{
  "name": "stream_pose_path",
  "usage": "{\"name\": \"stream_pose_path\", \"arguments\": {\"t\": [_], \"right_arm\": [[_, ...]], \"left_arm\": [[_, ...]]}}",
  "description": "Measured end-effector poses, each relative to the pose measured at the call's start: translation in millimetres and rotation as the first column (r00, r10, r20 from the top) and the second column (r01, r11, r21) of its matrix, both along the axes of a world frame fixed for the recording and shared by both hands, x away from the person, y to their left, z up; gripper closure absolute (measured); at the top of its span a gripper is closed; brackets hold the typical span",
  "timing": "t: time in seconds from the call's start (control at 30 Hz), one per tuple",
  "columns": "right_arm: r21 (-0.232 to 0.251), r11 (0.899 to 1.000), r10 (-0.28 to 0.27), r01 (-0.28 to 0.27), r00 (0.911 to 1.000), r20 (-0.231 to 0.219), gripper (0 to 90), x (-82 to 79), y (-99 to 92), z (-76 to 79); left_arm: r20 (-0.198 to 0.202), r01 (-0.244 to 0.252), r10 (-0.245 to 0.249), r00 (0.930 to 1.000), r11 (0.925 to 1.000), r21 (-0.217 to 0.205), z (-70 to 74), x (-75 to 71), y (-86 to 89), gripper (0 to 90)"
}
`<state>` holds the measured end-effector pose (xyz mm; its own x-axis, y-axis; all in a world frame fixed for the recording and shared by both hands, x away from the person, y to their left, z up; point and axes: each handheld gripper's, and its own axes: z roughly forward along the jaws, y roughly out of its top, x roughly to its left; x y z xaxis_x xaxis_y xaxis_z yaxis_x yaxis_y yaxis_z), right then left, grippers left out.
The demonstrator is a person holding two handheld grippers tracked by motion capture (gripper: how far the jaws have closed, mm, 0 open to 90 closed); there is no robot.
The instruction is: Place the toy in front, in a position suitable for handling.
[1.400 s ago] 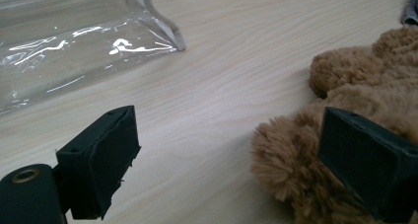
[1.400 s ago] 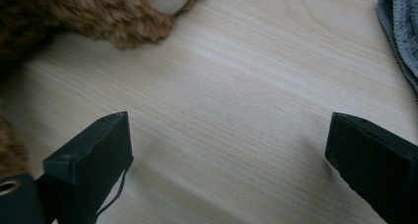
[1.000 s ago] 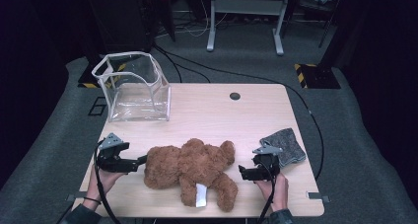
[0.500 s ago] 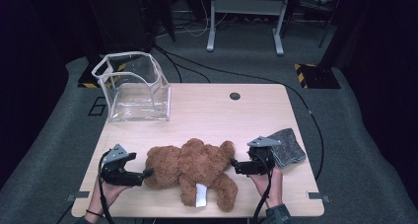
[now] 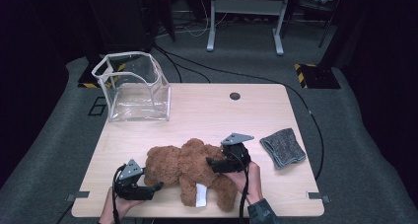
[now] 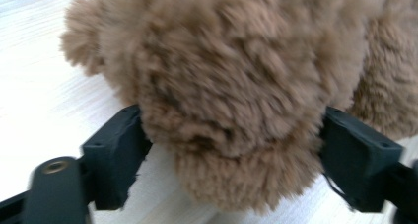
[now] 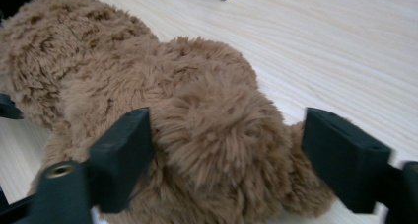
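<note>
A brown teddy bear (image 5: pixel 190 167) lies on the wooden table (image 5: pixel 212 115), with a white tag (image 5: pixel 200 195) at its near side. My left gripper (image 5: pixel 155 187) is at the bear's left end. In the left gripper view its jaws have just been closing, and both pads (image 6: pixel 118 150) touch a rounded furry part of the bear (image 6: pixel 231 100). My right gripper (image 5: pixel 213 164) reaches over the bear's right side. Its jaws have also been closing around a furry limb (image 7: pixel 222 130): the left pad (image 7: pixel 125 145) touches fur, while a gap remains at the right pad.
A clear plastic container (image 5: pixel 133 88) stands at the table's back left. A folded grey cloth (image 5: pixel 283 147) lies to the right of the bear. A dark round hole (image 5: pixel 235 95) marks the far edge. Cables run over the floor behind the table.
Both grippers have moved inward onto the bear: the left one to the right against its left end, the right one leftward and up over its right side. Both pairs of jaws stand narrower.
</note>
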<state>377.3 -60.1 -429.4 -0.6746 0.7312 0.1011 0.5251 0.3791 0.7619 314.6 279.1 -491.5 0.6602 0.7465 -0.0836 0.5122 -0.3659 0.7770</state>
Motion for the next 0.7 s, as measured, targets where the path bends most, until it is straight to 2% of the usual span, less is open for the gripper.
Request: {"name": "stream_pose_path", "arguments": {"t": [0.1, 0.23, 0.33, 0.47, 0.5, 0.7], "right_arm": [[0.028, 0.999, 0.020, -0.019, 0.9992, -0.035, 41.2, 3.0, 1.8, -4.3], [0.057, 0.998, 0.023, -0.019, 0.9976, -0.065, 62.0, 4.8, -1.4, -9.0], [0.072, 0.997, 0.021, -0.017, 0.9979, -0.061, 73.5, 4.4, -2.4, -12.3], [0.088, 0.996, 0.001, 0.003, 0.9990, -0.044, 79.1, 0.7, -3.4, -11.3], [0.091, 0.996, -0.006, 0.009, 0.9994, -0.034, 79.7, -0.9, -3.8, -9.7], [0.094, 0.995, -0.028, 0.027, 0.9996, 0.008, 80.7, -4.7, -8.2, 4.0]], "left_arm": [[0.000, 0.002, -0.002, 1.0000, 1.0000, 0.010, -1.9, -2.3, 1.1, 32.6], [0.010, 0.002, -0.002, 0.9999, 0.9999, -0.011, -4.4, -3.7, 2.7, 47.0], [0.021, 0.008, -0.008, 0.9997, 0.9999, -0.014, -6.0, -2.6, 2.4, 55.6], [0.041, 0.010, -0.008, 0.9991, 0.9989, -0.047, -6.9, -2.5, 2.4, 64.6], [0.042, 0.020, -0.018, 0.9990, 0.9991, -0.039, -5.6, -2.4, 2.6, 65.7], [0.036, 0.041, -0.038, 0.9986, 0.9955, -0.086, 0.0, 3.7, -0.7, 67.1]]}}
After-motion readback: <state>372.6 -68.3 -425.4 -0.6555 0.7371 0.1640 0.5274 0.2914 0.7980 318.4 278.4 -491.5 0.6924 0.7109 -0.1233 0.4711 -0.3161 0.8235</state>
